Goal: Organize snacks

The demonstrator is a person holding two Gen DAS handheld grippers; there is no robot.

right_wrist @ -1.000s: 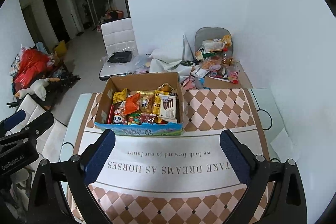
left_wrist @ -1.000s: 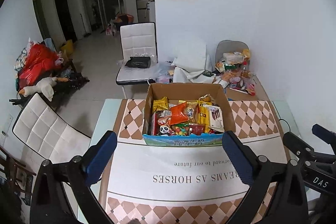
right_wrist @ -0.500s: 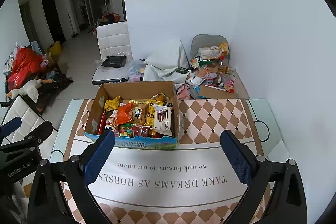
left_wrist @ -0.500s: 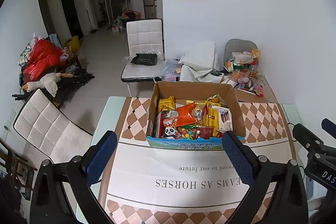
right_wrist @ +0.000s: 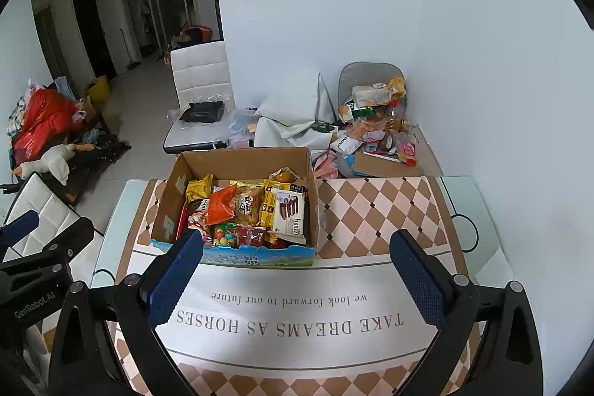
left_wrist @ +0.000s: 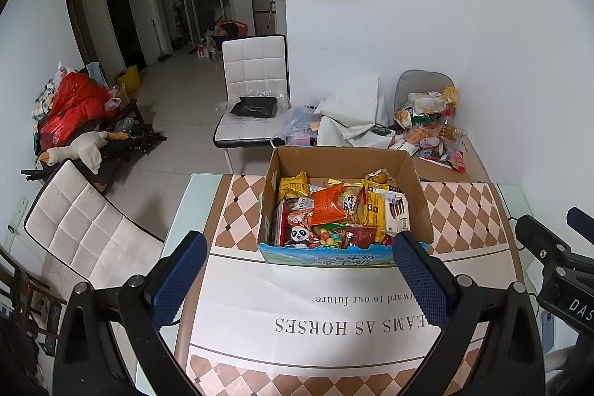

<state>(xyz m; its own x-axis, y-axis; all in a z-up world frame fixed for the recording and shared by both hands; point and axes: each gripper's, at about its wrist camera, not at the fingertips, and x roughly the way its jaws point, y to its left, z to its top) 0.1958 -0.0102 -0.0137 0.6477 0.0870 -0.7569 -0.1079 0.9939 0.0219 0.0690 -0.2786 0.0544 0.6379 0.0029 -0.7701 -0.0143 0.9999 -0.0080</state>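
Snacks [left_wrist: 343, 214] in the box [left_wrist: 419, 195] look light, soft and crinkly; pinch one by its edge. Left gripper [left_wrist: 299, 279] and right gripper [right_wrist: 297, 279] are both wide, holding nothing.

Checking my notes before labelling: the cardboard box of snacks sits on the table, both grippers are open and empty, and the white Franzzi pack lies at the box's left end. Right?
Not quite. The Franzzi pack lies at the right end of the cardboard box, as the right wrist view shows. The rest holds: box on the table, left gripper and right gripper open and empty.
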